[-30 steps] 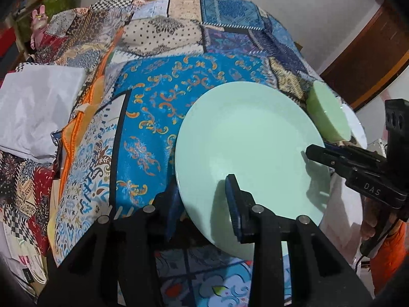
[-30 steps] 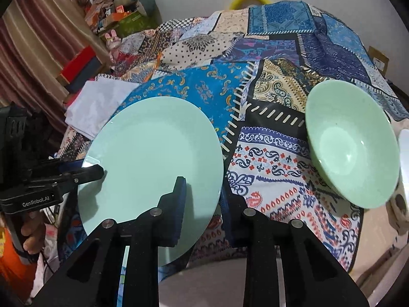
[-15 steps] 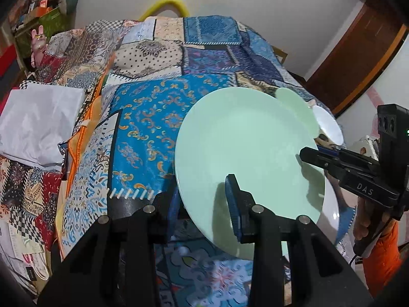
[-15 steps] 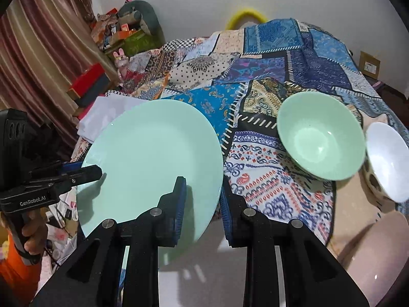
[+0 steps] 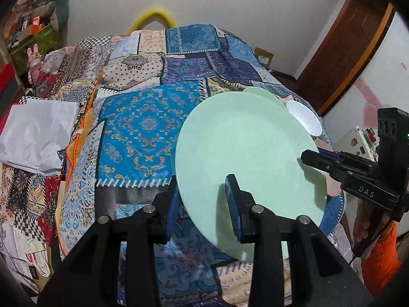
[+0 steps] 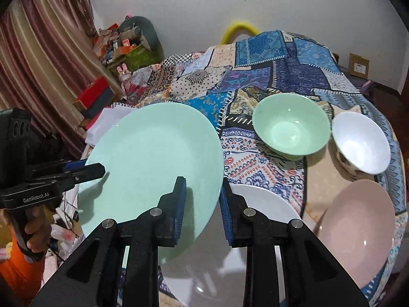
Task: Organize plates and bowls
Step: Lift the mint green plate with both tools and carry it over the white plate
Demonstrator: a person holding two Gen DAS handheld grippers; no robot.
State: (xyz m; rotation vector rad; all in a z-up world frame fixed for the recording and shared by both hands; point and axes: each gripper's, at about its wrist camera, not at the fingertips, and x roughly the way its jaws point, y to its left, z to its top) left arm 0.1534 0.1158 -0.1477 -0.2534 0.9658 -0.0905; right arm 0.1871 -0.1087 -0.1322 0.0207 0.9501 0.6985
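Left wrist view: the left gripper has its jaws pinching the near rim of the mint-green plate, held tilted above the patchwork cloth; the right gripper clamps the far rim.

Right wrist view: the jaws straddle the plate's edge. Only this view shows the green bowl, white bowl, pink plate and white plate lying on the cloth, with curtains at the left.
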